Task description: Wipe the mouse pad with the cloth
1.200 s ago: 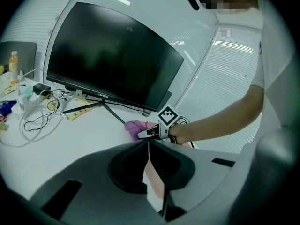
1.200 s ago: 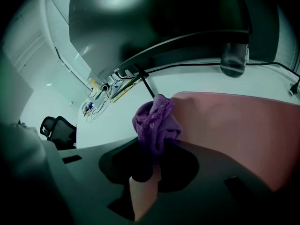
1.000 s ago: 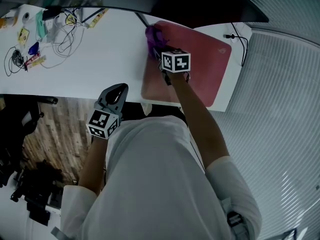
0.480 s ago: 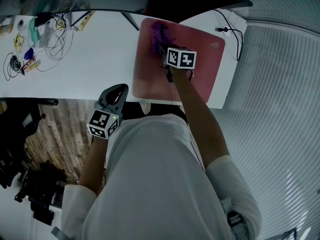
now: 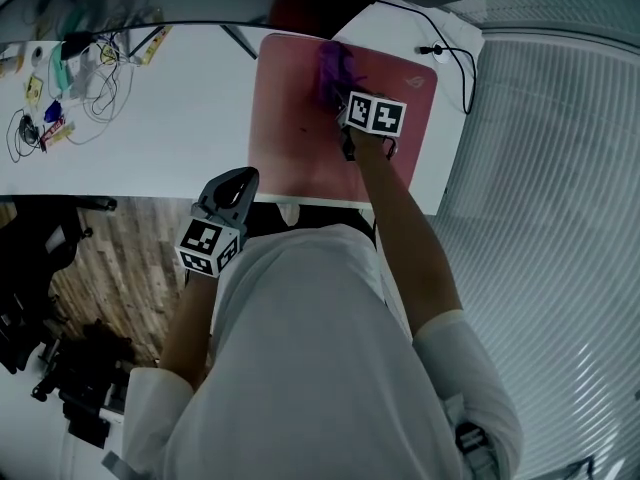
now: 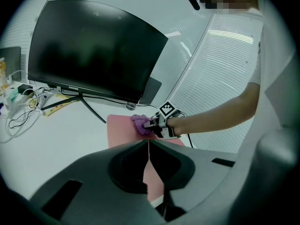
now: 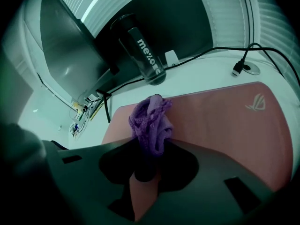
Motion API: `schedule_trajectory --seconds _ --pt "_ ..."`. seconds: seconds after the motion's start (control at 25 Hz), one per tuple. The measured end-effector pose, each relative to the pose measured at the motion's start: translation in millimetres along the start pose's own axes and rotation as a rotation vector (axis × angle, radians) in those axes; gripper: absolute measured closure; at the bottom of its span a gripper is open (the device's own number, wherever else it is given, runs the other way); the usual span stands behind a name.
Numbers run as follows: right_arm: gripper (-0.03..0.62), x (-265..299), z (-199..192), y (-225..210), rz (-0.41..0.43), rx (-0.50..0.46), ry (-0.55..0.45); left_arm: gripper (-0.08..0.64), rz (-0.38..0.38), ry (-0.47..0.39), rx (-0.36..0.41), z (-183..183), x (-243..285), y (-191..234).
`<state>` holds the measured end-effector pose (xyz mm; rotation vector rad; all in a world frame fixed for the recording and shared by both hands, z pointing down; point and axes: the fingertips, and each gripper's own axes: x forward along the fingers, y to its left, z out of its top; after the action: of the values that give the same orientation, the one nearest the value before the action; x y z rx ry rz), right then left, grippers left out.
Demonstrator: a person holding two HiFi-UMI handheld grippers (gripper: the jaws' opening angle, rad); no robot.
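A pink mouse pad (image 5: 300, 138) lies on the white desk (image 5: 190, 108), also seen in the right gripper view as a pink mouse pad (image 7: 220, 125). My right gripper (image 5: 340, 96) is shut on a bunched purple cloth (image 5: 332, 68), pressing it onto the pad's far middle. Close up, the purple cloth (image 7: 151, 123) sits clamped between the jaws. My left gripper (image 5: 236, 182) hangs off the desk's near edge, shut with nothing in it. From the left gripper view the cloth (image 6: 139, 124) and right gripper (image 6: 152, 124) show on the pad (image 6: 119, 130).
A dark monitor (image 6: 93, 50) on a stand stands behind the pad. A dark bottle (image 7: 143, 50) stands at the pad's far side. A cable with plug (image 5: 450, 58) lies at the desk's right. Wires and small items (image 5: 70, 78) clutter the far left.
My right gripper has slid the cloth to the right across the pad's far part. The left gripper has stayed where it was.
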<state>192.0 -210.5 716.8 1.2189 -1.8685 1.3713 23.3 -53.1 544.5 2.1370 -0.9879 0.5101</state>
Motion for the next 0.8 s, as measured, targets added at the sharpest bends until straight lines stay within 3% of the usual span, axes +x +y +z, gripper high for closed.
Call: schedule_trajectory --seconds 0.8 --pt "0.48 -63 5 -122 -0.085 0.068 -0.038 0.537 0.016 0.015 0.024 -7 44 -67"
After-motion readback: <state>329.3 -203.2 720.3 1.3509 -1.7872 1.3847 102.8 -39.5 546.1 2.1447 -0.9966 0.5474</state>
